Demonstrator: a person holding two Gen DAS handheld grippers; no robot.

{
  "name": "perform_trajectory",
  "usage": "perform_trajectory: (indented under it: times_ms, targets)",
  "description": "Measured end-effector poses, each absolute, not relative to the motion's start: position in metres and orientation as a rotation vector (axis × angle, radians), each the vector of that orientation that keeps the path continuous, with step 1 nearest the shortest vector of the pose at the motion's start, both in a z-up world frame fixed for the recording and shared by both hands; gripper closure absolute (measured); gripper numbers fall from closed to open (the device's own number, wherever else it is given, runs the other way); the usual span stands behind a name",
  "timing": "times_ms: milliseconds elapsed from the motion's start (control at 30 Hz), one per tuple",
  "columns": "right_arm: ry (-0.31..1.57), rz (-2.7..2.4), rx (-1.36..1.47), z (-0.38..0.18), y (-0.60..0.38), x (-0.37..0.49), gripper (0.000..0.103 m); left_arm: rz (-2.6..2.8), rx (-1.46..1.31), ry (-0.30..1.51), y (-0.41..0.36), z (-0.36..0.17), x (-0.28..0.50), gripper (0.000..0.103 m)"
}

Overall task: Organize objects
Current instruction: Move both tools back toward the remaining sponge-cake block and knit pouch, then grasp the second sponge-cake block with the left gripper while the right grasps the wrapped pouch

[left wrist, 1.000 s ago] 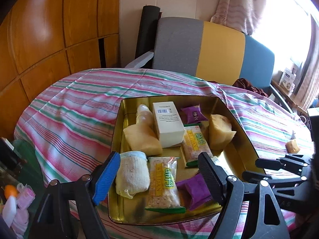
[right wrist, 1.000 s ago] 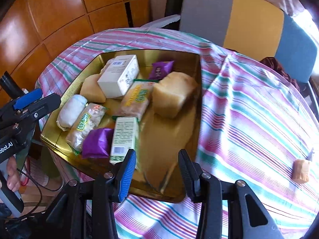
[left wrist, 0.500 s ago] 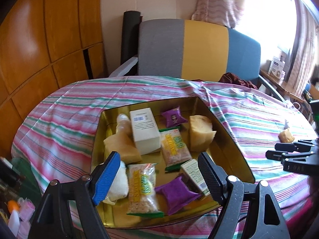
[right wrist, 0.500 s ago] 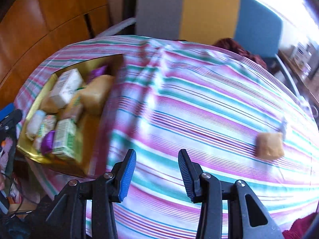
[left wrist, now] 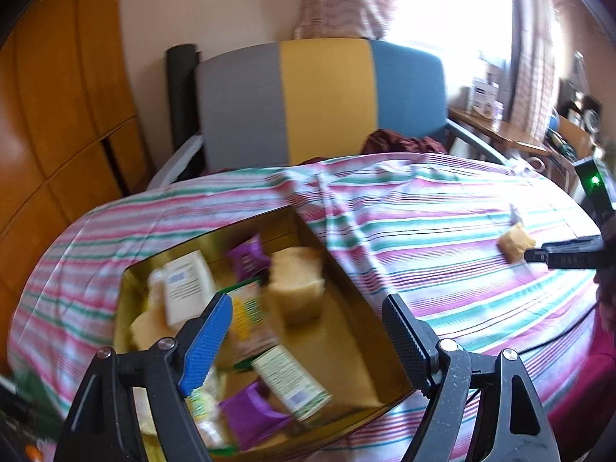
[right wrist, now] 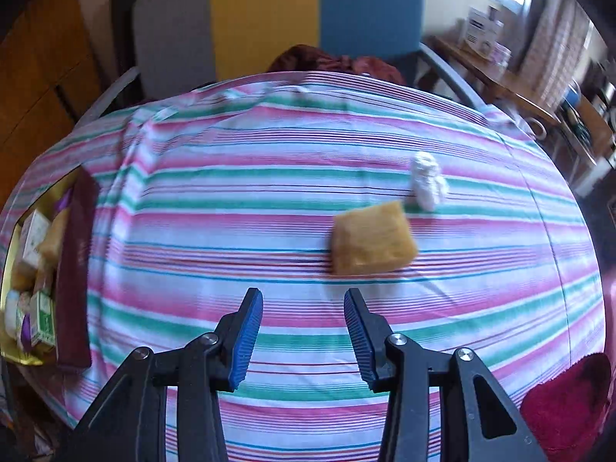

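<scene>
Worktop (right wrist: pixel 269 200) was round under a striped cloth and filled most of both views; a grey, yellow and blue chair (left wrist: pixel 323 100) stood behind it at 12 o'clock.

Gold tin (left wrist: pixel 346 350) sat at 7 o'clock in the left wrist view, directly under the left gripper (left wrist: pixel 308 338), which was tilted down over the tin's near half. Jaws spread wide, nothing between them.

Right gripper (right wrist: pixel 304 335) hung low over bare cloth, aimed at 12 o'clock. Jaws parted, empty. In the left wrist view only its dark tip showed, at 3 o'clock beside the loose yellow packet (right wrist: pixel 371 238).

That packet lay alone on the cloth at 1 o'clock of the right jaws, clear of them and well apart from the tin. White crumpled bit (right wrist: pixel 427 184) was just beyond it, touching or nearly so; I couldn't tell which.

Tin contents, counted through the motion blur:
- 1 white box (left wrist: pixel 186 292)
- 1 green-printed carton (left wrist: pixel 288 381)
- 2 purple sachets, one at the far wall (left wrist: pixel 246 260), one at the near edge (left wrist: pixel 250 419)
- 1 big yellow block (left wrist: pixel 296 288)
- 1 smaller yellow piece (left wrist: pixel 146 331)
- at least 1 yellow-green snack pack (left wrist: pixel 246 315), partly behind the blue left pad

Anything under the left jaw at 7 o'clock was cut off and smeared, so the count stays approximate. In the right wrist view the tin was clipped by the frame at 9 o'clock, its contents barely readable.
</scene>
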State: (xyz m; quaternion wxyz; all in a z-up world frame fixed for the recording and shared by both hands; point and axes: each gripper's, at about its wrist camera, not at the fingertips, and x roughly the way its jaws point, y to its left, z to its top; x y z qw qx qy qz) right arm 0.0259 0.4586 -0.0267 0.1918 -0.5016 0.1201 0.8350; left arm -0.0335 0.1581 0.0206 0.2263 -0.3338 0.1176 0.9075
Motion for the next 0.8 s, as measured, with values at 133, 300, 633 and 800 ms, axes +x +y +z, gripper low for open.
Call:
perform_trajectory:
  times_ms: [133,300,633,800]
  targets:
    - [0.406,2.272,-1.338,-0.023,0.496,0.042,0.059,2.427,-0.903,0.357,0.195,0.023,-0.034,0.022]
    - [0.55,2.138,-1.196,-0.025,0.547,0.069,0.059,2.316,-0.88,0.412,0.254,0.024,-0.032,0.022]
    - [0.952,2.025,-1.005,-0.047,0.598,0.11,0.059,2.044,-0.881,0.498,0.392,-0.009,-0.029,0.022]
    - [1.052,2.015,-0.984,-0.054,0.603,0.114,0.059,1.876,-0.833,0.603,0.451,-0.031,-0.027,0.018]
